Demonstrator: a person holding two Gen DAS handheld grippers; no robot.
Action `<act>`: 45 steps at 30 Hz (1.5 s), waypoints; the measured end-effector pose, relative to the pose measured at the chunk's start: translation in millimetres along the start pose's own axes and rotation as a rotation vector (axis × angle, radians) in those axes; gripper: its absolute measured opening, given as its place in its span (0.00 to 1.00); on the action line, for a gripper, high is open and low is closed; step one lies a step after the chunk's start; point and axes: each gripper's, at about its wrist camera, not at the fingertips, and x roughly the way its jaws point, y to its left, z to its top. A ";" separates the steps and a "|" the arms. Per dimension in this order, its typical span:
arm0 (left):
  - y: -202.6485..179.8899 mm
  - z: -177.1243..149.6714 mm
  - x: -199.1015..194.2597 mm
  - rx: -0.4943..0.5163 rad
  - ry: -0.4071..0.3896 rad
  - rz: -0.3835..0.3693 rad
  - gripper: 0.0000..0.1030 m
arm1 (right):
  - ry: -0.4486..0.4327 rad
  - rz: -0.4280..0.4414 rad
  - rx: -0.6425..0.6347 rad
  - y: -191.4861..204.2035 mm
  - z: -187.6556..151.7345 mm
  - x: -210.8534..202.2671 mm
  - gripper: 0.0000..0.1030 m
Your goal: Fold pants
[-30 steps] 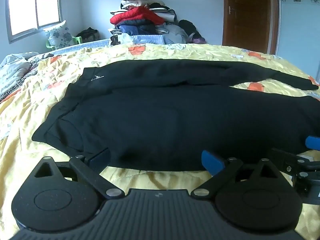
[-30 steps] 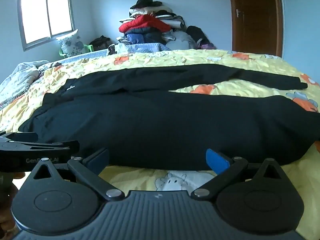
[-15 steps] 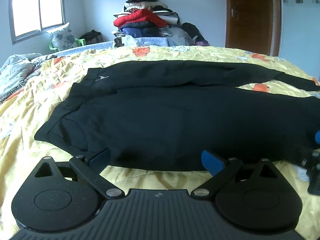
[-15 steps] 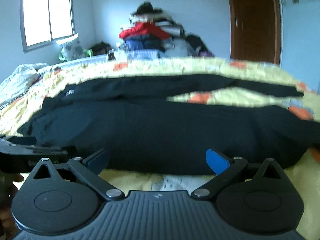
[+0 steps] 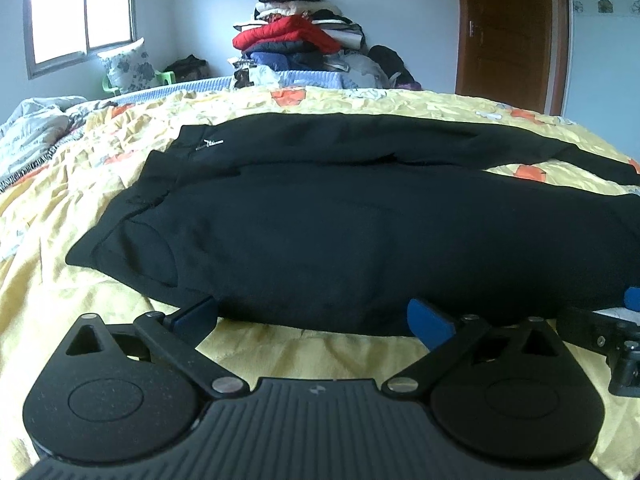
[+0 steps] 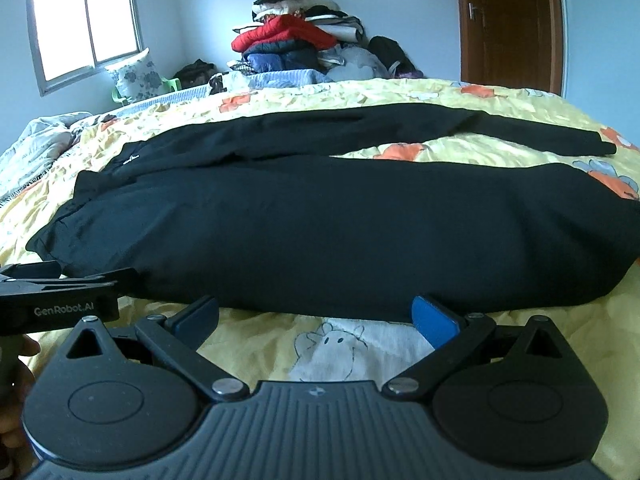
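Note:
Black pants (image 5: pixel 340 232) lie spread flat on a yellow flowered bedsheet (image 5: pixel 60 216), waistband to the left, both legs running right; they also show in the right wrist view (image 6: pixel 340 232). My left gripper (image 5: pixel 312 318) is open and empty, its blue pads at the near edge of the near leg, close to the waist end. My right gripper (image 6: pixel 316 316) is open and empty at the same near edge, further toward the cuff. Each gripper's body shows at the edge of the other's view.
A tall pile of clothes (image 5: pixel 300 48) stands beyond the bed's far side. A crumpled quilt (image 5: pixel 36 136) lies at the left. A window (image 5: pixel 80 12) is at the far left and a brown door (image 5: pixel 512 32) at the far right.
Both grippers shifted a little and came back near the pants' front edge. The pants have not moved.

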 end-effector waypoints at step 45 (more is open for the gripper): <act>6.9 -3.0 5.5 -0.066 0.038 -0.034 1.00 | 0.007 -0.007 0.001 0.1 -0.5 1.7 1.00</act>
